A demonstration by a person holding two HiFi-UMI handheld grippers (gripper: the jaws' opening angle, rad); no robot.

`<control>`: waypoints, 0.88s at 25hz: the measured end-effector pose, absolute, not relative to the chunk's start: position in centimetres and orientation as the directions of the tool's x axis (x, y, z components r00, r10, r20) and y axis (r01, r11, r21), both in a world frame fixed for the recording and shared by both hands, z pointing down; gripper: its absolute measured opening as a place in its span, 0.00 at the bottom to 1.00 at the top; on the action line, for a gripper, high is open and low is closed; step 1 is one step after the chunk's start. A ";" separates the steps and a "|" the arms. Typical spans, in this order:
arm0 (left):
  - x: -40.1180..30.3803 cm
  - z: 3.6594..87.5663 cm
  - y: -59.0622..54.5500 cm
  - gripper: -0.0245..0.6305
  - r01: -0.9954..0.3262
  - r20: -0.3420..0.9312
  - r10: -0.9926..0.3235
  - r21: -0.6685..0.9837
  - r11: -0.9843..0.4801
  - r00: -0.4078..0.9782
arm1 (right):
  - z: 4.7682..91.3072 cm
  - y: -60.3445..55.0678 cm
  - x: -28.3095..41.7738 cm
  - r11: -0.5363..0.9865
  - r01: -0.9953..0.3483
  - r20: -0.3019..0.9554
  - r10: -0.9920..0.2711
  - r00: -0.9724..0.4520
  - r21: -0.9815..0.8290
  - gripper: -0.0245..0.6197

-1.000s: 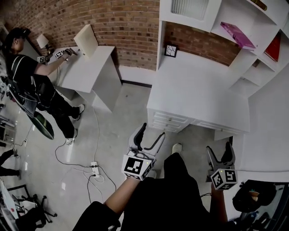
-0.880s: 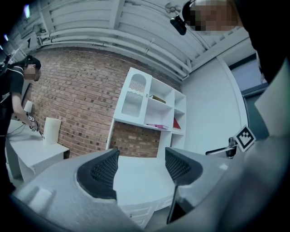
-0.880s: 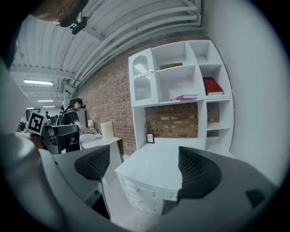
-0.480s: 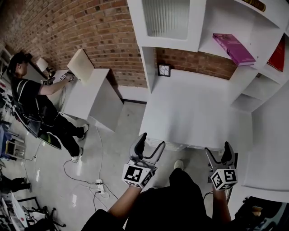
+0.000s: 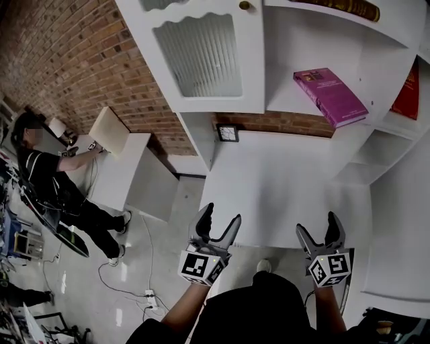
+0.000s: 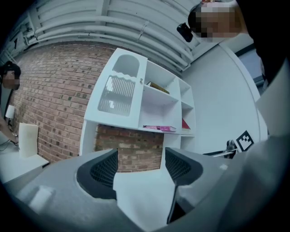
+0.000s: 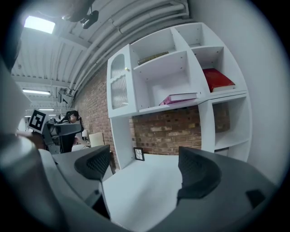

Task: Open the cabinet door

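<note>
Over the table's [image 5: 282, 181] back left corner: cabinet door [image 5: 201, 57], shut, with a gold knob [image 5: 244, 5] on its right edge.
Left gripper [image 5: 220, 215]: by the table's near edge, fingers [image 6: 102, 170] apart, holding nothing.
Right gripper [image 5: 316, 225]: near edge too, fingers apart, empty, well apart from the door.
Pink book [image 5: 329, 94]: lying on a shelf [image 5: 285, 104] beside the door.

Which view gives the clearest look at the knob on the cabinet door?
The head view: the brass-coloured knob shows clearly on the right edge of the cabinet door, near the picture's top. The right gripper view shows it only as a tiny dot on the closed door; the left gripper view barely shows it.
</note>
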State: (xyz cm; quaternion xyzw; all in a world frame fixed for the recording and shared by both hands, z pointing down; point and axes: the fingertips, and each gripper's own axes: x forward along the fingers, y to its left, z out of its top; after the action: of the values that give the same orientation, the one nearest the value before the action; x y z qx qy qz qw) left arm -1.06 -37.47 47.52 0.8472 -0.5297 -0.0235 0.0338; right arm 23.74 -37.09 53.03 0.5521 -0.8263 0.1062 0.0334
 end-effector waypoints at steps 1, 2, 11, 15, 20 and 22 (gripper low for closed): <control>-0.7 47.2 -38.3 0.53 -0.895 -0.008 -0.899 0.083 -0.438 0.439 | 52.8 -37.8 23.8 0.374 -0.917 0.167 -0.904 -0.394 -0.142 0.76; -0.2 46.8 -39.0 0.53 -0.892 -0.012 -0.896 0.087 -0.443 0.443 | 52.5 -38.5 23.9 0.381 -0.913 0.161 -0.902 -0.402 -0.143 0.76; 3.8 42.2 -42.5 0.53 -0.818 -0.060 -0.822 0.084 -0.570 0.566 | 51.0 -43.2 21.8 0.443 -0.887 0.130 -0.879 -0.458 -0.130 0.76; 4.0 36.4 -45.4 0.53 -0.792 -0.147 -0.786 0.029 -0.610 0.600 | 49.2 -45.0 20.5 0.419 -0.891 0.075 -0.897 -0.436 -0.173 0.76; 4.1 29.5 -47.9 0.53 -0.777 -0.219 -0.757 -0.005 -0.630 0.616 | 46.1 -45.8 18.5 0.440 -0.884 0.021 -0.894 -0.449 -0.161 0.76; 4.4 27.1 -48.8 0.53 -0.761 -0.254 -0.735 -0.007 -0.648 0.628 | 44.7 -46.5 18.5 0.438 -0.888 -0.001 -0.897 -0.442 -0.143 0.76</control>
State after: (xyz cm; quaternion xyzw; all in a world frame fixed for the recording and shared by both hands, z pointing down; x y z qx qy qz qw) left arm 4.43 -48.83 27.08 0.9005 -0.4156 -0.1148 -0.0568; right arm 18.48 -46.50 44.66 0.5267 -0.8470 0.0606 -0.0383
